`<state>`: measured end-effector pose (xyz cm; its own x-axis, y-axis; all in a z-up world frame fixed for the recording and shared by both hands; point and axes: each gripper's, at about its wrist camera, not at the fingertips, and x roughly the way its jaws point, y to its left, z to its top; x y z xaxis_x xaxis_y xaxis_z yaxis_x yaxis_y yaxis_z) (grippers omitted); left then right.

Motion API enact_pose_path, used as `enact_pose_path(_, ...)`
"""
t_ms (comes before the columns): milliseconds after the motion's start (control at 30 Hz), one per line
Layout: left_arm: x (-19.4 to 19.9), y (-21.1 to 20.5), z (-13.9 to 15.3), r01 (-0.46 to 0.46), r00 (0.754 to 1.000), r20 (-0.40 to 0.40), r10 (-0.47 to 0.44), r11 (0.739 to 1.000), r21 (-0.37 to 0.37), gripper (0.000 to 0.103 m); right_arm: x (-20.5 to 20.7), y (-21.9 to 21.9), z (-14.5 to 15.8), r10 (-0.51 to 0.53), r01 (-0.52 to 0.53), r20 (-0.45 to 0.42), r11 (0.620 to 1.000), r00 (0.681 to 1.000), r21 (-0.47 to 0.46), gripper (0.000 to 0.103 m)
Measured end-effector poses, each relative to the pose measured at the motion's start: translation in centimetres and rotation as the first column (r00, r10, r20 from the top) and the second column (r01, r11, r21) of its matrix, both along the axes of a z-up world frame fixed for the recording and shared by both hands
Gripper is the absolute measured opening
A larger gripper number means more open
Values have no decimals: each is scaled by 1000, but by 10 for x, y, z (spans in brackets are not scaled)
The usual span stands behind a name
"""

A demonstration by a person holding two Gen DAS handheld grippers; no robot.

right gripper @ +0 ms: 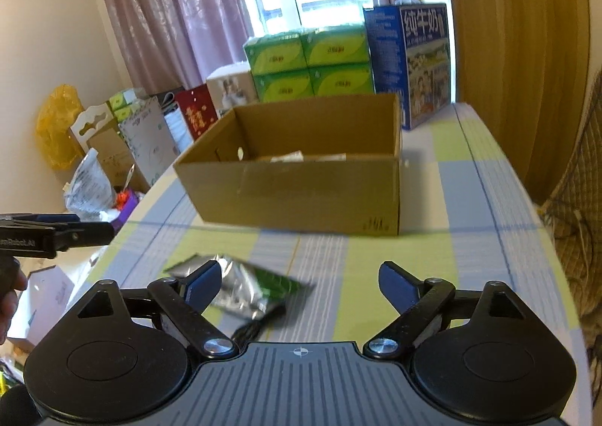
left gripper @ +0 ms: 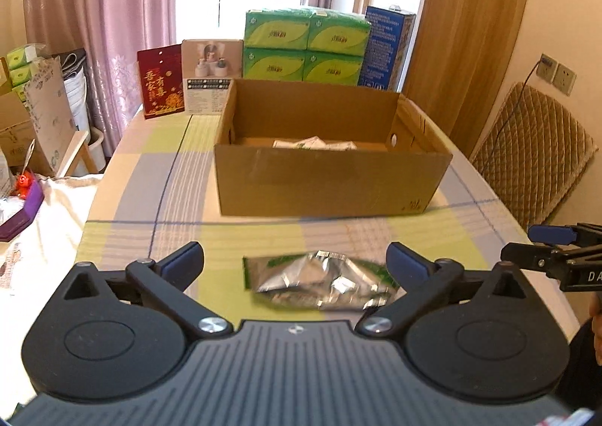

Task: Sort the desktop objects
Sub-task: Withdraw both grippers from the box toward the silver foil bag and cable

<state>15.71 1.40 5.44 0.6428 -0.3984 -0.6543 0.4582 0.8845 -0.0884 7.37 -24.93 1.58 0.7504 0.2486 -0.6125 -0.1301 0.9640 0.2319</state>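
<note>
A crumpled silver and green foil packet (left gripper: 323,281) lies on the checked tablecloth (left gripper: 263,234), between the spread fingers of my open left gripper (left gripper: 297,262). In the right wrist view the same foil packet (right gripper: 244,285) sits low and left, partly behind the left finger of my open right gripper (right gripper: 301,285), which holds nothing. An open cardboard box (left gripper: 331,178) stands beyond the packet, with pale packets (left gripper: 312,143) on its floor. The right gripper's tip (left gripper: 553,234) shows at the right edge of the left wrist view; the left gripper's tip (right gripper: 56,230) shows at the left edge of the right one.
Green tissue packs (left gripper: 304,46), a blue milk carton box (left gripper: 387,46), a red card (left gripper: 161,82) and a white product box (left gripper: 210,76) line the table's far end. A quilted chair back (left gripper: 534,147) stands on the right. Boxes and bags (right gripper: 113,147) crowd the floor on the left.
</note>
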Motion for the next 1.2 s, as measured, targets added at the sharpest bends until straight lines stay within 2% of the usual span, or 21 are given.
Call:
enact_pose_path(300, -22, 18, -19, 21, 1000, -22, -19, 997, 73, 101, -26, 8, -28, -6, 9, -67, 999, 998, 46, 90)
enact_pose_path(700, -35, 17, -46, 37, 996, -81, -31, 996, 81, 101, -36, 12, -43, -18, 24, -116, 999, 993, 46, 91)
enact_pose_path(1200, -26, 25, -61, 23, 994, -112, -15, 997, 72, 101, -26, 36, -55, -30, 38, -141, 998, 990, 54, 91)
